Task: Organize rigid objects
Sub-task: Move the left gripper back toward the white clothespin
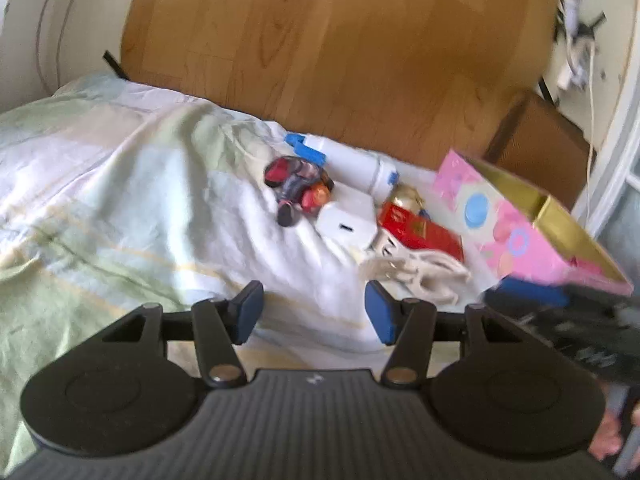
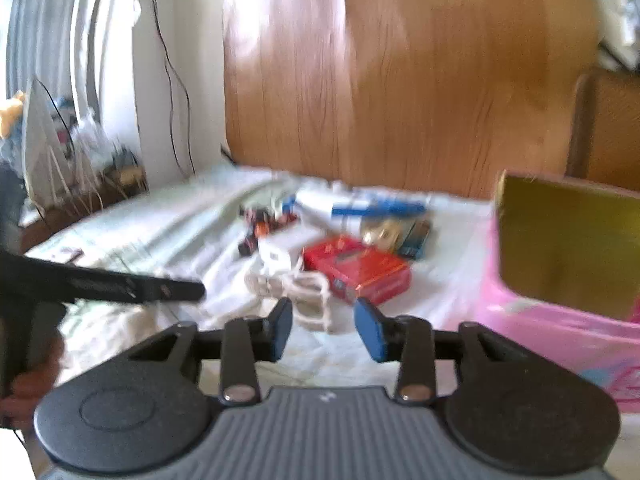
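Red box (image 2: 357,273): flat, gold-printed, lying on your bedsheet (image 1: 120,184) beside the white charger (image 1: 349,222).
Left gripper (image 1: 314,312): yours, wide apart, holding nothing.
Right gripper (image 2: 323,330): likewise wide, bare.
Pink box (image 1: 516,232): gold-lined, right of the pile.

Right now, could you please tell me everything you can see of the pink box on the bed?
The pink box is an open, lidless carton, seemingly cardboard, with pale blue and pink circles printed outside and a shiny gold lining inside. It sits on the white bedsheet at the right end of the clutter, tilted in the left wrist view. The red packet lies just beside it; whether they touch is unclear. No contents are visible, and neither gripper holds it.
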`<state>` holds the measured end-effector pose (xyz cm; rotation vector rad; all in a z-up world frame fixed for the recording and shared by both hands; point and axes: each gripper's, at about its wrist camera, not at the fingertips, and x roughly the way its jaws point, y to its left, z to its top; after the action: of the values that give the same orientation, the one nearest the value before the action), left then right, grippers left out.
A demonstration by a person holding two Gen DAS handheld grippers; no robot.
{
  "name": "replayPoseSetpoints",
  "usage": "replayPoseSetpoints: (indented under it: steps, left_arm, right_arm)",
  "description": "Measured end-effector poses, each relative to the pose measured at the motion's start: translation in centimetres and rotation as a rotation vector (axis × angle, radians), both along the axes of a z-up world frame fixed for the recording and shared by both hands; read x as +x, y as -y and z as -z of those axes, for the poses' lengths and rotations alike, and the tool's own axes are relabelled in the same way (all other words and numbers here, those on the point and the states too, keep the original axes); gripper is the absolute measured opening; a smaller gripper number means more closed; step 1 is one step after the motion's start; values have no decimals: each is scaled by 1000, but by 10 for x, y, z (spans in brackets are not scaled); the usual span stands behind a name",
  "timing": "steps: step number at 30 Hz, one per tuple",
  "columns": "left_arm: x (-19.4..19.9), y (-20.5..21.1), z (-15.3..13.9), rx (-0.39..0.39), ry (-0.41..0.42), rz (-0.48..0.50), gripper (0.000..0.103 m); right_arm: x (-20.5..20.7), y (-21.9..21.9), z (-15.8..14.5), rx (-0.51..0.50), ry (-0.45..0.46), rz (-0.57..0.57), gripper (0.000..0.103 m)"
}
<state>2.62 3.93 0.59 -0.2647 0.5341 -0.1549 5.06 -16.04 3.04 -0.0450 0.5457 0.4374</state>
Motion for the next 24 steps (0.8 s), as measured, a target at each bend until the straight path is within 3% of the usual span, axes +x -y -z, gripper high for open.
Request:
replayPoseSetpoints:
  steps: [5,8,11,18,24]
  left_arm:
    - [0,-1,0,-27,10,25,59]
    - [-7,-7,2,-62,26,19,59]
    - [-6,-15,4,-114,15,7,59]
    - [-7,-24,6,-187,10,5,59]
    - [-12,-11,2,-122,45,39,59]
  right_arm:
    - [29,-10,13,19,-116,30,42]
    - [10,-31,10,68,-156,-122,42]
    - [-17,-50,10,37,-128,-228,41]
    - [-34,-16,6,83,-113,-128,41]
    - [-26,2,-5,178,-113,-56,41]
